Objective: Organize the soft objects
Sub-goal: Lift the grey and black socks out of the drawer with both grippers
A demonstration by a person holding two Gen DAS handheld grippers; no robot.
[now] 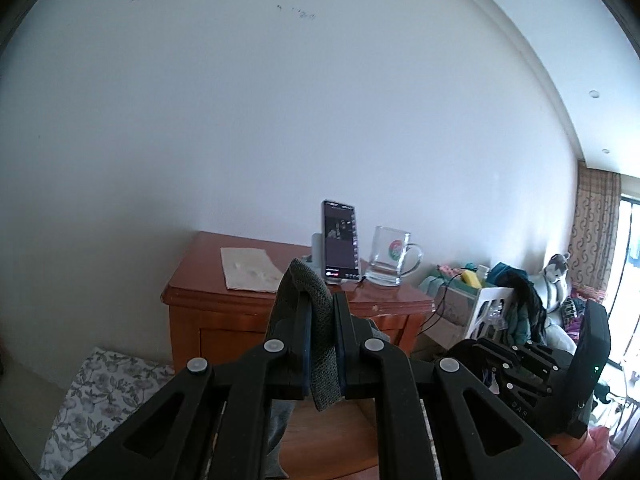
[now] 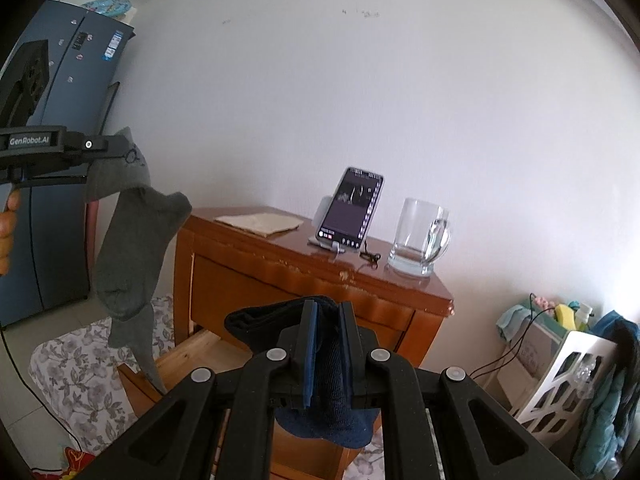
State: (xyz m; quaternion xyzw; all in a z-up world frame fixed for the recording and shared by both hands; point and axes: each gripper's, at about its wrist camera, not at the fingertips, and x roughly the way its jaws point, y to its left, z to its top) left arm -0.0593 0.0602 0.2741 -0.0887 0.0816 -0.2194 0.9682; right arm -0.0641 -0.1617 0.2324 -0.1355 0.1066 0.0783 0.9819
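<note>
A grey sock (image 2: 132,240) is pinched in the left gripper (image 1: 322,334) and a navy sock (image 2: 328,380) in the right gripper (image 2: 329,344) – both held aloft before the wooden cabinet (image 2: 320,280), limp and light, best gripped at the bunched cuff.

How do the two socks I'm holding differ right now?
The grey sock is lighter; the dark blue sock is nearly navy. The grey sock, clamped in the left gripper, hangs down at full length in the right wrist view, while the dark blue sock sits bunched in the right gripper with only a short fold drooping below. The grey sock shows a small stitched mark near the cuff; none shows on the dark blue sock. Both are pinched in shut jaws, clear of the wooden cabinet.
</note>
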